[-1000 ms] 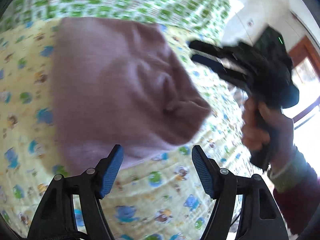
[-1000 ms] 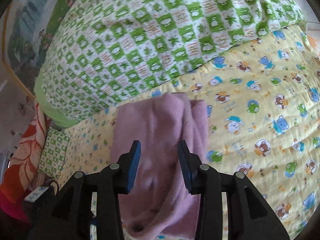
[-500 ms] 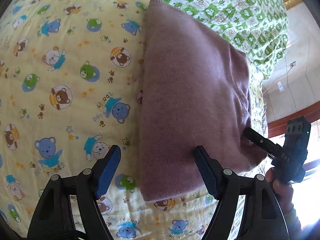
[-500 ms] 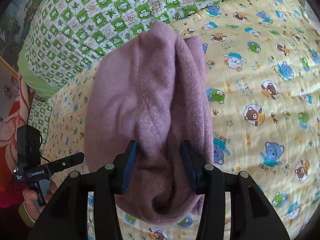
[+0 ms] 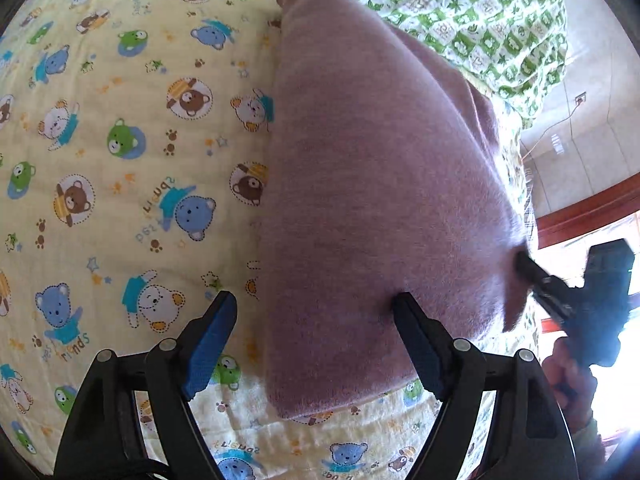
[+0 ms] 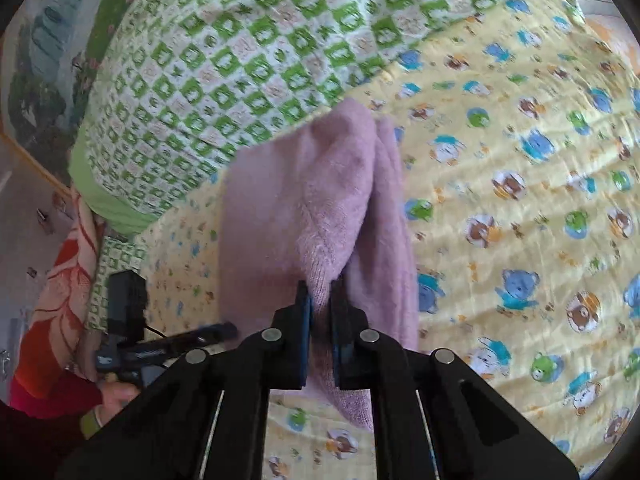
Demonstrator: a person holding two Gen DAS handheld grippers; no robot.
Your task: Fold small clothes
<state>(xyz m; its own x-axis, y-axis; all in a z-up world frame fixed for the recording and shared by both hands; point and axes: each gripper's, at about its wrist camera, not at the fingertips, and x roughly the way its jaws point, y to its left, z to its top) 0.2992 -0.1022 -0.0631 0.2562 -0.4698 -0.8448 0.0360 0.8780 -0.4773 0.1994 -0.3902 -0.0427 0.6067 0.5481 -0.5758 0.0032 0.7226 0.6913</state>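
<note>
A folded mauve knit garment (image 5: 376,184) lies on a yellow bear-print quilt (image 5: 120,168). My left gripper (image 5: 316,336) is open, its fingers straddling the garment's near left edge, one finger on the cloth. My right gripper (image 6: 320,308) is shut on a raised fold of the garment (image 6: 320,208) at its near end. In the left wrist view the right gripper (image 5: 532,276) shows at the garment's right corner. In the right wrist view the left gripper (image 6: 208,334) shows at the garment's left side.
A green-and-white checked quilt (image 6: 240,52) lies bunched behind the garment. An orange patterned cloth (image 6: 60,292) sits at the bed's left edge. A wall and red wooden frame (image 5: 588,208) stand beyond the bed's right side.
My right gripper has closed on a fold of the garment. My left gripper has moved closer to the garment's near edge and stays open.
</note>
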